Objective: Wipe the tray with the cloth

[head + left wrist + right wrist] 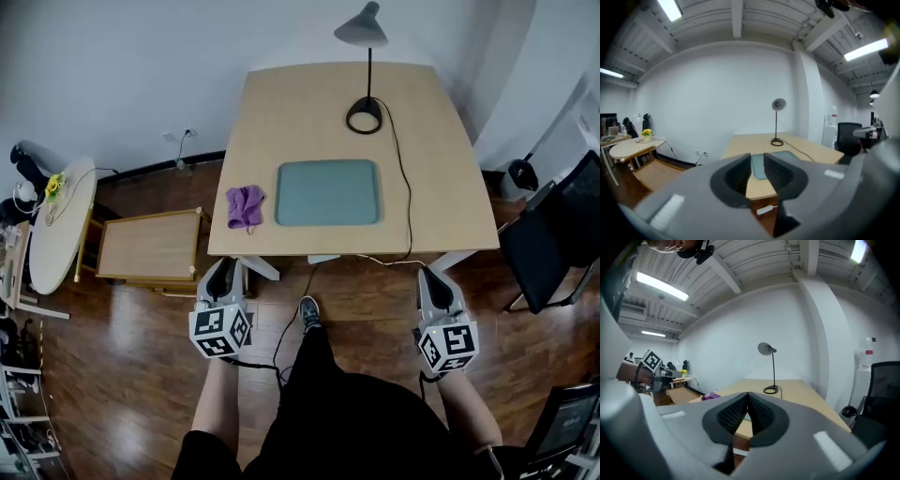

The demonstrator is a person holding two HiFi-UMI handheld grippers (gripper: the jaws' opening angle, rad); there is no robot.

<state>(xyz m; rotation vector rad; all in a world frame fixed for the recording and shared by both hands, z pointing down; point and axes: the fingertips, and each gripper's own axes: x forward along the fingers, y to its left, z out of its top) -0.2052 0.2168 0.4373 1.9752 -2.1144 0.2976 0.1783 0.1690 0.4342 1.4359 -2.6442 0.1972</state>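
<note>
A grey-green tray (pixel 328 192) lies flat on the wooden table (pixel 441 187), near its front edge. A crumpled purple cloth (pixel 245 206) sits just left of the tray, also visible in the right gripper view (pixel 708 396). My left gripper (pixel 223 270) hovers over the floor in front of the table's left corner. Its jaws stand apart (pixel 757 156) with nothing between them, and the tray (pixel 758 171) shows through the gap. My right gripper (pixel 433 279) hangs before the right corner, with its tips touching (pixel 748 394) and nothing held.
A black desk lamp (pixel 366 112) stands behind the tray, its cable (pixel 405 187) running down the tray's right side and off the front edge. A low wooden side table (pixel 150 246) and a round table (pixel 61 220) sit to the left. A black chair (pixel 553 234) is at the right.
</note>
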